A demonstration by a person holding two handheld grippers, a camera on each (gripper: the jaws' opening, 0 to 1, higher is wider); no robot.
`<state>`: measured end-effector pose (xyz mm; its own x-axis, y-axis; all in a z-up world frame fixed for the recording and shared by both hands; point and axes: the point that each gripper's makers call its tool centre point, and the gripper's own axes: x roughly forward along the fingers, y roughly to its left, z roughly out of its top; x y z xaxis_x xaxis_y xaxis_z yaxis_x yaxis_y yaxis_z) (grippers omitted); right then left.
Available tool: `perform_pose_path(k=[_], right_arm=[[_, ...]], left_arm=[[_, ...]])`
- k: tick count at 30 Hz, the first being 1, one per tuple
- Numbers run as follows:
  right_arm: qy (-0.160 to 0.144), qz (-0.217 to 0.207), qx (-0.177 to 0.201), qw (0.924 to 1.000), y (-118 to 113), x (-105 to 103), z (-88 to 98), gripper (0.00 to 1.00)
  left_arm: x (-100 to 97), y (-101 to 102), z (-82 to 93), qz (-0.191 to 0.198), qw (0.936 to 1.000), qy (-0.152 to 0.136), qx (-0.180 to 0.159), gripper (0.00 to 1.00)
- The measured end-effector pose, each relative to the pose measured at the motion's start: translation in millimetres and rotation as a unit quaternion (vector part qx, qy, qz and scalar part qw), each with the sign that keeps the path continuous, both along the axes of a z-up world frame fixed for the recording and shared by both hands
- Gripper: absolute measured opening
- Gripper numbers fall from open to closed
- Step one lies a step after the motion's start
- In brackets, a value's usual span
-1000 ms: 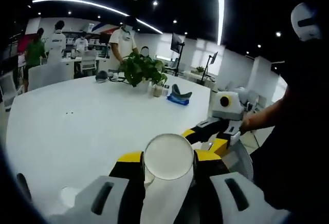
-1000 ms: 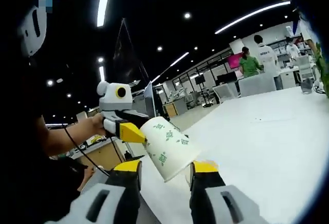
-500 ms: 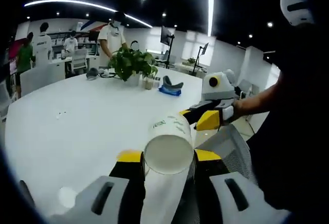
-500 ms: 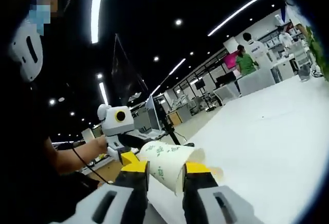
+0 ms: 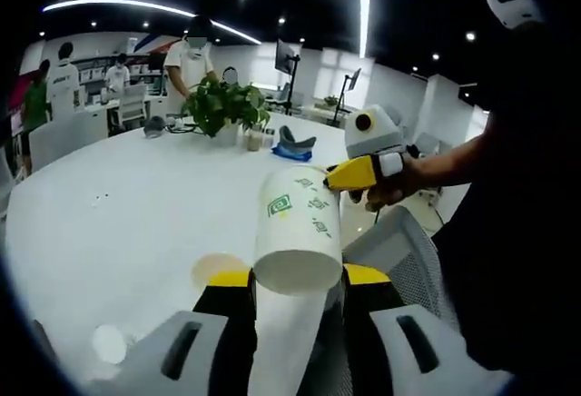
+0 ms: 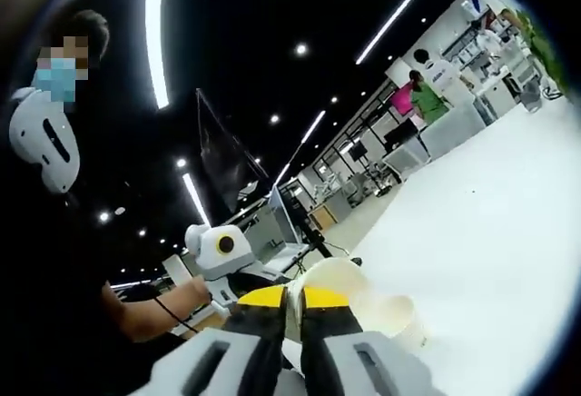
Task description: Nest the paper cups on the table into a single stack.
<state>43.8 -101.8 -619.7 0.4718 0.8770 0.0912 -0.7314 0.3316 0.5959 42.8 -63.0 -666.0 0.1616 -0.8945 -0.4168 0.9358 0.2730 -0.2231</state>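
Above the white table (image 5: 136,196), the left gripper (image 5: 298,280) clamps a paper cup (image 5: 296,228) between its jaws. Right gripper (image 6: 293,298), jaws nearly together, pinches another cup's rim (image 6: 338,278).

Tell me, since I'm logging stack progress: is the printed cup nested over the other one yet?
Partly. The printed cup, pinched by the right gripper, sits mouth-down over the cup in the left gripper, not fully seated.

We see a white paper cup (image 5: 298,223) printed with green motifs, held over a white table (image 5: 136,205). Both the left gripper (image 5: 295,278) and the right gripper (image 6: 292,298) have yellow tips on grey bodies. The plant (image 5: 221,103) is green.
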Motion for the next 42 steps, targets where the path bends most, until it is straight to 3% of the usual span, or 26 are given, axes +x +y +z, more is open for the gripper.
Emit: perform_pose_path(k=[10, 15, 17, 20, 33, 39, 42], right_arm=[[-0.012, 0.014, -0.004, 0.9998, 2, -5, 6.4, 0.00], [-0.027, 0.015, -0.022, 0.9993, 3, -3, 7.3, 0.00], [-0.029, 0.019, -0.024, 0.9991, 4, -4, 8.3, 0.00], [-0.035, 0.019, -0.037, 0.9985, 5, -2, 6.4, 0.00], [-0.063, 0.030, -0.101, 0.9925, 11, 8, -0.7, 0.00], [-0.097, 0.021, -0.167, 0.9809, 11, 24, -9.3, 0.00], [-0.104, 0.014, -0.184, 0.9774, 12, 31, -12.2, 0.00]], left_arm=[[-0.6, -1, -2.9, 0.008, 0.9999, 0.002, 0.006, 0.31], [5.7, 0, -1.1, 0.017, 0.9996, -0.022, 0.004, 0.29], [15.8, 4, -0.8, 0.039, 0.9981, -0.047, -0.001, 0.40], [18.6, 9, -2.0, 0.051, 0.9976, -0.046, -0.004, 0.55], [34.8, 43, -2.8, 0.133, 0.9874, -0.085, -0.010, 0.82], [40.1, 60, -9.0, 0.170, 0.9807, -0.097, 0.003, 0.90], [43.8, 67, -11.2, 0.188, 0.9768, -0.102, 0.005, 0.97]])
